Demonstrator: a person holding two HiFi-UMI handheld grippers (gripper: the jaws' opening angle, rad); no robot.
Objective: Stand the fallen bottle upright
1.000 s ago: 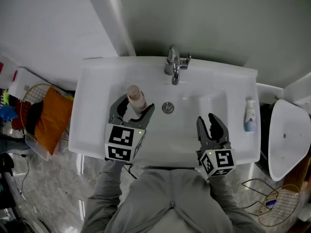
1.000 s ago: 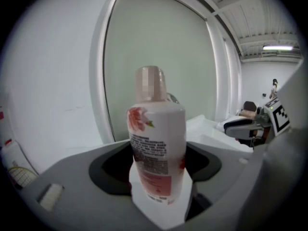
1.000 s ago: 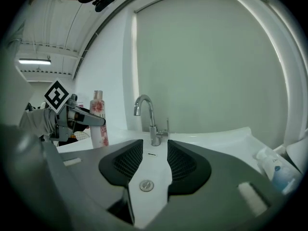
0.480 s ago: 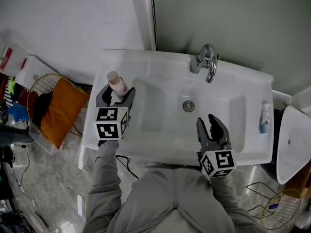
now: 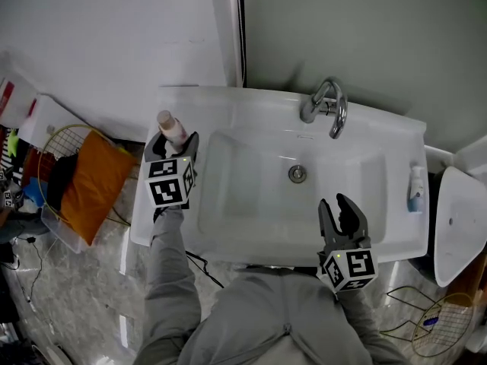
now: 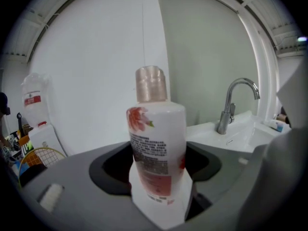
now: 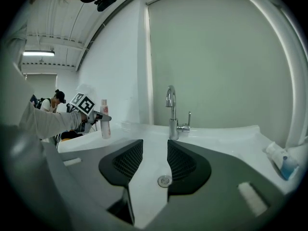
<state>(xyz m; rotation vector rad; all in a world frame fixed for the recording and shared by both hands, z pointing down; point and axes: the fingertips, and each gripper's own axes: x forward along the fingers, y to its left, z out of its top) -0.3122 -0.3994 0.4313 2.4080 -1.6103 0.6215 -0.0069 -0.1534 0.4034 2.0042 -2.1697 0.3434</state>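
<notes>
Here, the bottle (image 6: 156, 138) stands upright, clamped between the left tongs (image 5: 173, 141).

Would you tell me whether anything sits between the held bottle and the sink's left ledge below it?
Nothing visible does. The left claw grips the bottle upright over the sink's left ledge; the faucet stands well off to the right.

The bottle (image 5: 172, 127), white with a pale pink cap and a red flower print, is upright at the sink's (image 5: 251, 101) left rim, clamped in the left gripper (image 5: 173, 138).
</notes>
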